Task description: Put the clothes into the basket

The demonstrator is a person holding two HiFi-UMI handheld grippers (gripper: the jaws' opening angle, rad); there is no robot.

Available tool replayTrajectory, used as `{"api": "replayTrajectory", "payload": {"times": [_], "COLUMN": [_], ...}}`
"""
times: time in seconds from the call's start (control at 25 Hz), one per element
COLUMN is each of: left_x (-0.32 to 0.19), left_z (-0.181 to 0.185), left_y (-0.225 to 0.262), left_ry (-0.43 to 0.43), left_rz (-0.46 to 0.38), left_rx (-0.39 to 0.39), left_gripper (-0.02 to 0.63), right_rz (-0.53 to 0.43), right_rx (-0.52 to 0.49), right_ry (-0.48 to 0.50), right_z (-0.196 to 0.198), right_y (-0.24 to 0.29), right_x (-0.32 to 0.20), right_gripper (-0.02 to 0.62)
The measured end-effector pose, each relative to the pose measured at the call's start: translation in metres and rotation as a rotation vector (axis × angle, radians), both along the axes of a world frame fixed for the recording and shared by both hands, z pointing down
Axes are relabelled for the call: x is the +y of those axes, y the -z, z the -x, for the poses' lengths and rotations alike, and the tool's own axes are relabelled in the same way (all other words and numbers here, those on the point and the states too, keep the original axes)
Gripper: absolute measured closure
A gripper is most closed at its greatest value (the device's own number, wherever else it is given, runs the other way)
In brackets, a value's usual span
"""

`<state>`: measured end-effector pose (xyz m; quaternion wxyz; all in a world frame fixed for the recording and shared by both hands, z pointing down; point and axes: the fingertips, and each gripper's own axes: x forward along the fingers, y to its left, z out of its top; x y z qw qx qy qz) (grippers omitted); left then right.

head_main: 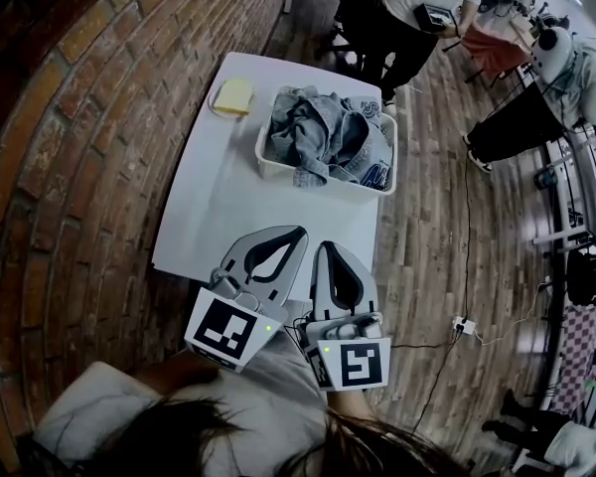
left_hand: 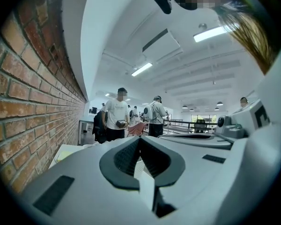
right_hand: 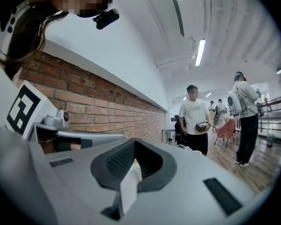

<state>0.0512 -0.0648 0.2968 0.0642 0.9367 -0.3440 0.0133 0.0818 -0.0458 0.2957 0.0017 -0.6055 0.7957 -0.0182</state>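
Clothes (head_main: 323,132) lying heaped inside basket (head_main: 270,167) on desk (head_main: 228,217). Left gripper (head_main: 296,233) and right gripper (head_main: 334,247) hovering level at near desk edge, fingers (left_hand: 124,158) pressing together, pinching nothing; task appearing complete.

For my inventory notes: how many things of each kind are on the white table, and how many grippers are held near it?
Basket: 1
Heap of denim clothes inside it: 1
Yellow item: 1
Grippers: 2, left gripper and right gripper
Total: 5
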Motion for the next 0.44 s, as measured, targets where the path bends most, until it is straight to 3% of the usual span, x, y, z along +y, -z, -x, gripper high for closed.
{"api": "replayTrajectory", "payload": {"times": [0.44], "left_x": [0.0006], "left_z": [0.0080], "left_y": [-0.0024], "left_ry": [0.007], "left_rz": [0.006], "left_rx": [0.000], "left_gripper": [0.598], "right_rz": [0.017], "right_rx": [-0.008], "right_ry": [-0.018], "right_z": [0.0048], "right_y": [0.0011], "right_x": [0.0041], "right_gripper": [0.589]}}
